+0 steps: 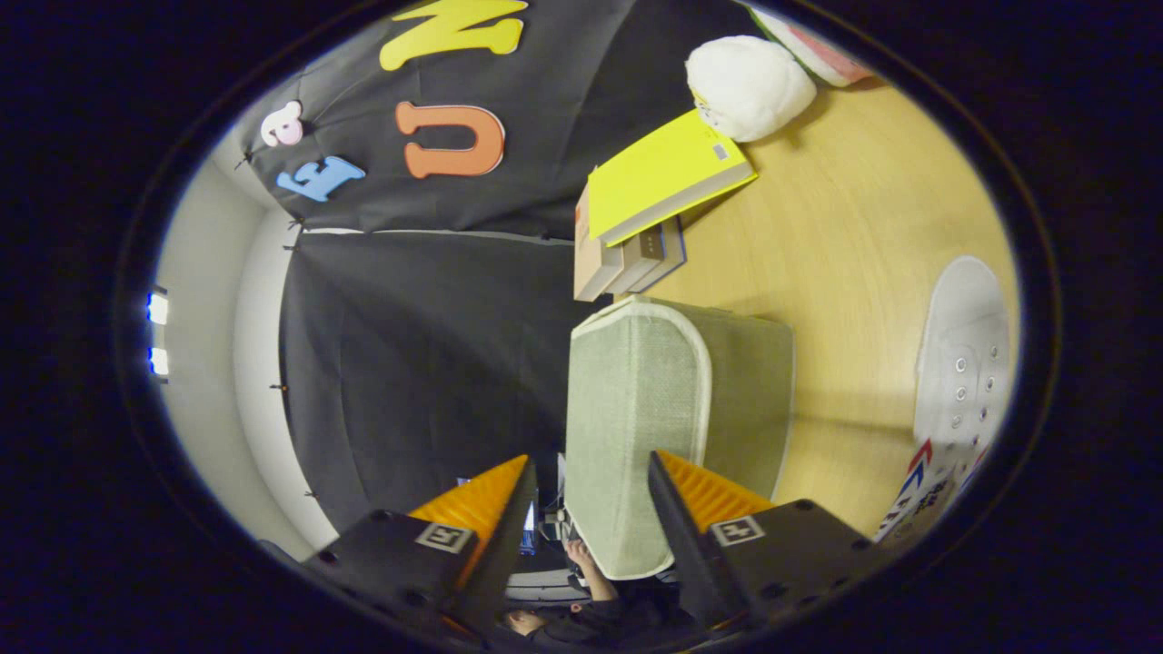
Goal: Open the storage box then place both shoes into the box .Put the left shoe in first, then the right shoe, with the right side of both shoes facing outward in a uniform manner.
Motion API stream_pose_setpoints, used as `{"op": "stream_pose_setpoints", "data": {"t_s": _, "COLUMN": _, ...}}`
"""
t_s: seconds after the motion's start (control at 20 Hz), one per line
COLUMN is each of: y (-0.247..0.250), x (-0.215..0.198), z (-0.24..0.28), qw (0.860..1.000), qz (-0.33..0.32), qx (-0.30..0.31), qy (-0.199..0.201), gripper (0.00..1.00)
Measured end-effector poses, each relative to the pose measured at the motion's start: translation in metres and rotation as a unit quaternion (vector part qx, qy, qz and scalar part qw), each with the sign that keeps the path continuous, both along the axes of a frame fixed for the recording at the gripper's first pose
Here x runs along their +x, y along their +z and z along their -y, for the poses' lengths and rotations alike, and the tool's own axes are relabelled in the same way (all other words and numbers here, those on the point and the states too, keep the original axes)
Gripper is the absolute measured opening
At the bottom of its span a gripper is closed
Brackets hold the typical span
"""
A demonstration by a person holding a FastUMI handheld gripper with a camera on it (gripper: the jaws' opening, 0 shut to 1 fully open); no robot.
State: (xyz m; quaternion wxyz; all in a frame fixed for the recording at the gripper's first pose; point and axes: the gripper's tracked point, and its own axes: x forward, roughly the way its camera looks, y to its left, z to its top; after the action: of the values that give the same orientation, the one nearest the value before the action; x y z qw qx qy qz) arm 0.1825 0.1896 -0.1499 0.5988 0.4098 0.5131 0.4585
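The gripper [591, 509] is held rolled sideways, jaws apart astride the lid [636, 427] edge of the box [745, 400] at lower centre, evidently for lifting. One shoe [963, 363] lies at far right.

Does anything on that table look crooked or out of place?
The yellow book sits askew on the stacked books. A lone white shoe lies beyond the grey-green storage box, whose lid sits between the open claw's fingers. Nothing looks spilled or damaged.
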Motion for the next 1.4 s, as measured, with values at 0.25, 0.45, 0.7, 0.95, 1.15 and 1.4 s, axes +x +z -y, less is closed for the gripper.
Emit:
{"op": "stream_pose_setpoints", "data": {"t_s": 0.25, "y": -0.043, "x": 0.007, "z": -0.011, "qw": 0.999, "qz": -0.044, "qx": -0.007, "qy": 0.020, "gripper": 0.99}}
{"op": "stream_pose_setpoints", "data": {"t_s": 0.45, "y": -0.048, "x": 0.004, "z": -0.019, "qw": 0.997, "qz": -0.061, "qx": 0.025, "qy": 0.043, "gripper": 0.98}}
{"op": "stream_pose_setpoints", "data": {"t_s": 0.7, "y": -0.037, "x": 0.000, "z": -0.017, "qw": 0.997, "qz": -0.043, "qx": 0.025, "qy": 0.051, "gripper": 0.60}}
{"op": "stream_pose_setpoints", "data": {"t_s": 0.95, "y": -0.019, "x": -0.012, "z": -0.017, "qw": 0.997, "qz": -0.037, "qx": 0.026, "qy": 0.058, "gripper": 0.18}}
{"op": "stream_pose_setpoints", "data": {"t_s": 1.15, "y": 0.008, "x": -0.018, "z": -0.020, "qw": 0.998, "qz": -0.024, "qx": 0.034, "qy": 0.052, "gripper": 0.05}}
{"op": "stream_pose_setpoints", "data": {"t_s": 1.4, "y": 0.059, "x": -0.025, "z": -0.033, "qw": 0.998, "qz": -0.002, "qx": 0.057, "qy": 0.036, "gripper": 0.05}}
